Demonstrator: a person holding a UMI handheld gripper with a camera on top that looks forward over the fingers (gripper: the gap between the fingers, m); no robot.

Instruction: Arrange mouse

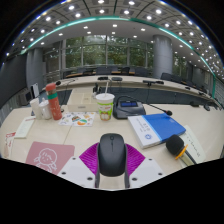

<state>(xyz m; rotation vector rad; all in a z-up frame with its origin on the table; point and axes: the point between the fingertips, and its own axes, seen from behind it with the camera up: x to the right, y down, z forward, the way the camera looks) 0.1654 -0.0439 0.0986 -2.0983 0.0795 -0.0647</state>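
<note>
A black computer mouse (112, 153) sits between my gripper's two fingers, above the light wooden table (100, 132). My gripper (112, 160) has its purple pads (90, 158) pressed against both sides of the mouse, so it is shut on it. The mouse's nose points away from me, with its scroll wheel on top. A pink mouse mat (48, 156) lies on the table to the left of the fingers.
A blue book (158, 127) lies ahead to the right, with a black and yellow object (177, 146) beside it. A green-and-white cup (105, 105), a dark case (128, 107), an orange bottle (53, 101) and papers (78, 119) stand further back.
</note>
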